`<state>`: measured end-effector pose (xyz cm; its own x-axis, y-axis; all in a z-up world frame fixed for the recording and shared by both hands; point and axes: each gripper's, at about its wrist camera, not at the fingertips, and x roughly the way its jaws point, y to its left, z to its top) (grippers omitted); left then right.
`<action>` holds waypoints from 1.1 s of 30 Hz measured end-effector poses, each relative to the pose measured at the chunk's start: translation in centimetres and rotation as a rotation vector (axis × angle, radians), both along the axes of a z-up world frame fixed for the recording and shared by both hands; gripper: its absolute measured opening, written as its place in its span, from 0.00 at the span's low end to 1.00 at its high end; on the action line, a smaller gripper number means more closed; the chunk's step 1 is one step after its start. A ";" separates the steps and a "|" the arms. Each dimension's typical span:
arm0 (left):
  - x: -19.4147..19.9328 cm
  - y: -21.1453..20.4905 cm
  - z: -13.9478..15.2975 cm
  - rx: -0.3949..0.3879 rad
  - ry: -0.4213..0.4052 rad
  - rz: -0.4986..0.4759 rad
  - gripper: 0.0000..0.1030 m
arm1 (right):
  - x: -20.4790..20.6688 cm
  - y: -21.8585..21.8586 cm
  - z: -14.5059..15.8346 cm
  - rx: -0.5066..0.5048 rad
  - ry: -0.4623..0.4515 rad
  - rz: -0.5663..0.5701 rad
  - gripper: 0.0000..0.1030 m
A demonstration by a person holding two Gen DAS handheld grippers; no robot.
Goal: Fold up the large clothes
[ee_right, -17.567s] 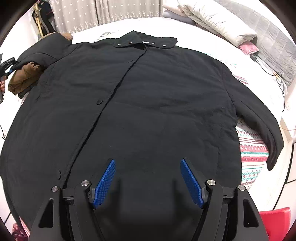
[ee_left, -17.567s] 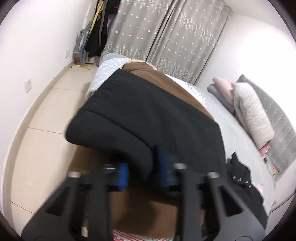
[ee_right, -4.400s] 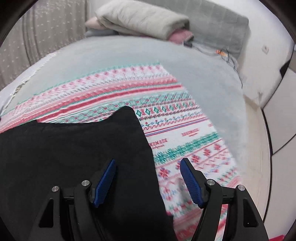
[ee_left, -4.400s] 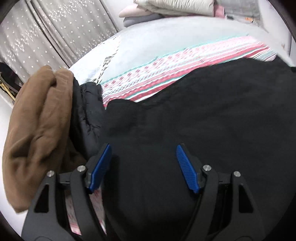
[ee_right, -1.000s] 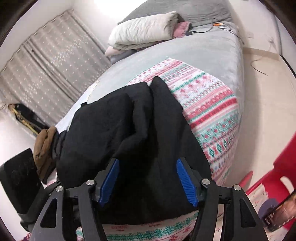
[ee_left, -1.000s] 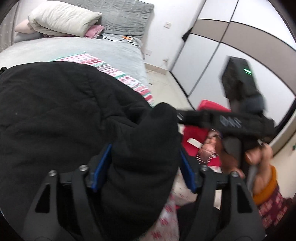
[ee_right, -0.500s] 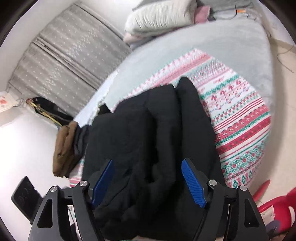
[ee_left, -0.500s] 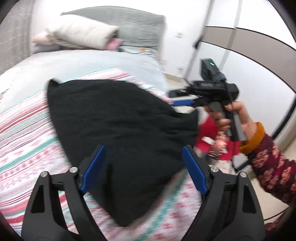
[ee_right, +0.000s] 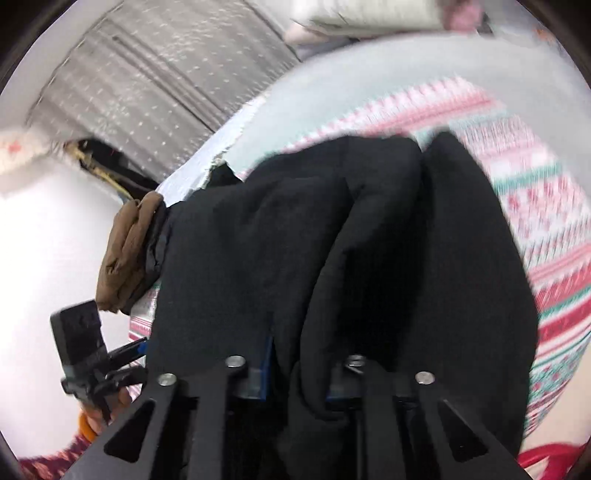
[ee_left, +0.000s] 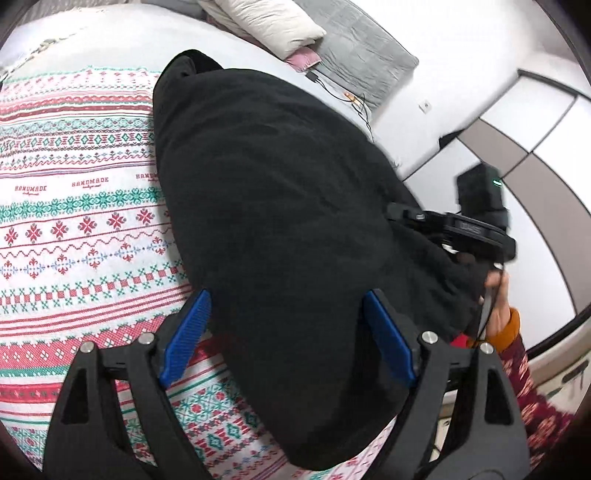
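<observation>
A: Start with the garment. Where is it?

B: The black coat (ee_left: 280,206) lies bunched on the patterned blanket (ee_left: 74,206) that covers the bed (ee_left: 122,33). Seen from the left hand-held gripper (ee_left: 288,336), it runs forward from between the blue pads (ee_left: 186,334) and spreads ahead and to the right. From the right wrist view it fills most of the space straight ahead of the right hand-held gripper (ee_right: 295,373), doubled into thick rolls.

A: How do the two tools stand?

B: The left one is spread wide, with the coat's near edge lying between the pads; neither pad is visibly pressing it, so it holds nothing. The right one is pinched nearly together, with a fold of the coat squeezed between its pads.

A: Which step would you call this?

B: I judge it a mid-fold gather: the body is already doubled over, and the right side is carrying a held edge across. The right wrist view is blurred, so the fine detail is uncertain.

A: What does the next move call for?

B: Probably the left one closing on the near hem, so both lift together and lay the bulk flat. Thick padding will likely spring back, so a deep bite seems wise.

A: Counts?

B: One black coat, two hand-held grippers, one blanket. Beyond the right one, to the left, one brown garment (ee_right: 129,251) with another dark piece beside it. Ahead of the left one, one cream pillow (ee_left: 258,18), a pink item (ee_left: 304,59) under it, and a grey quilted headboard (ee_left: 362,48).
</observation>
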<state>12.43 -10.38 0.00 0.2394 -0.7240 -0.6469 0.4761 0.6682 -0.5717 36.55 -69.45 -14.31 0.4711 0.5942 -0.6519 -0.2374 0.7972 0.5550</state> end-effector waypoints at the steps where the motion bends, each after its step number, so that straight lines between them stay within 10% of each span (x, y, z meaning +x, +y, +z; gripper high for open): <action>1: 0.0 -0.1 0.2 -0.001 -0.002 0.000 0.83 | -0.4 -0.2 1.4 0.008 -0.040 -0.005 0.15; 6: 0.3 -1.7 1.2 -0.016 0.000 -0.025 0.83 | -2.0 -4.8 6.0 0.079 -0.141 -0.085 0.14; 11: 1.4 -4.2 0.0 -0.046 0.056 -0.063 0.83 | -1.8 -10.4 2.7 0.061 -0.065 -0.196 0.16; 17: 3.6 -5.8 -3.6 -0.206 0.255 -0.054 0.93 | -1.3 -13.9 -5.1 0.194 0.143 -0.287 0.60; 24: 4.3 -7.5 -6.8 -0.343 0.375 -0.007 1.00 | 0.3 -14.8 -8.2 0.376 0.259 -0.207 0.71; 29: 3.1 -6.4 -4.5 -0.344 0.300 0.030 0.63 | 0.5 -12.5 -8.1 0.394 0.213 -0.163 0.55; 33: 2.3 -2.9 -0.2 -0.351 0.213 0.039 0.62 | 0.2 -9.1 -5.4 0.392 0.170 -0.081 0.54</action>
